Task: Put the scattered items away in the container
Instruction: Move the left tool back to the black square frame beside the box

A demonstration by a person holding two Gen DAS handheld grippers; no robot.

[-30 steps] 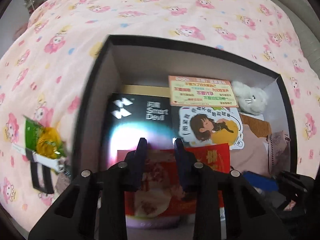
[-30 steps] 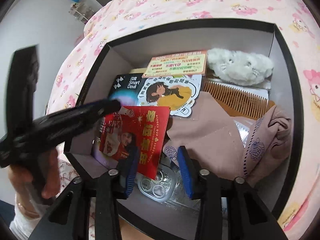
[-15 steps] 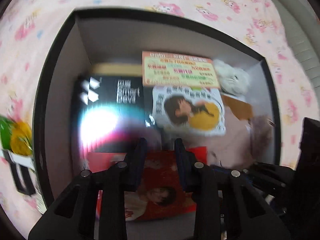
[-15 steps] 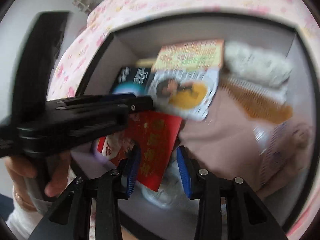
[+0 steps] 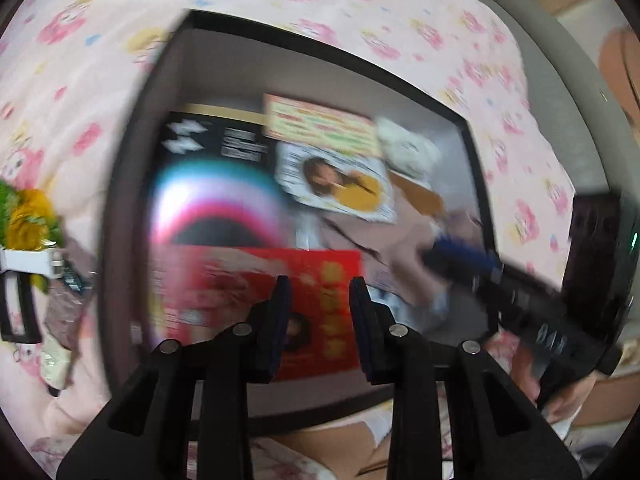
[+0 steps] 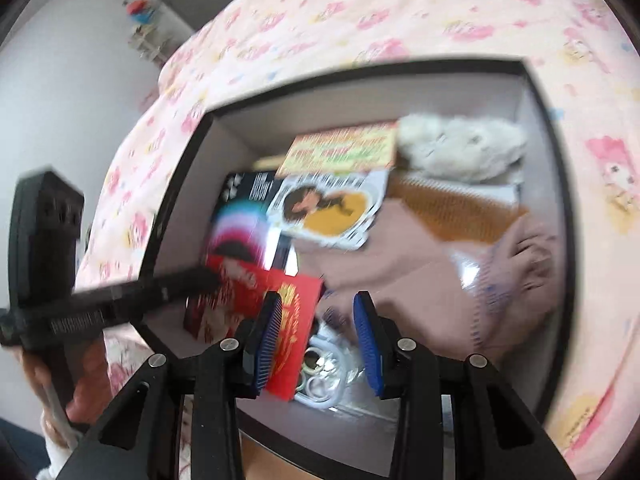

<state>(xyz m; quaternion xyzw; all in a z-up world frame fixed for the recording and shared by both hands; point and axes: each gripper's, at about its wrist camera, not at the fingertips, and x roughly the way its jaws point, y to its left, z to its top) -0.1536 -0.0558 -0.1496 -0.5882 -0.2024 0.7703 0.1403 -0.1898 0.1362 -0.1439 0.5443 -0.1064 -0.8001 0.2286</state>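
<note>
A black-rimmed box (image 5: 120, 208) (image 6: 176, 184) lies on the pink cartoon bedcover. Inside are a red packet (image 5: 256, 280) (image 6: 240, 292), a black carton (image 5: 216, 144), a cartoon card (image 5: 340, 184) (image 6: 328, 208), a yellow leaflet (image 6: 340, 148), a white plush (image 6: 460, 144), a comb (image 6: 452, 212) and pink cloth (image 6: 420, 272). My left gripper (image 5: 318, 292) hovers open above the red packet with nothing between its fingers. My right gripper (image 6: 319, 308) is open over the box's near edge, above a clear plastic piece (image 6: 324, 364). Both views are blurred.
Outside the box on the left lie a green and yellow packet (image 5: 28, 216), a white and black strap (image 5: 20, 280) and a small brown packet (image 5: 66, 312). A hand (image 6: 80, 384) holds the left gripper (image 6: 180, 280). The right gripper (image 5: 460, 258) reaches in from the right.
The left gripper has drawn back and swung, so the box's near rim now shows below its fingers. The right gripper has lifted slightly. Both stay open and hold nothing.
</note>
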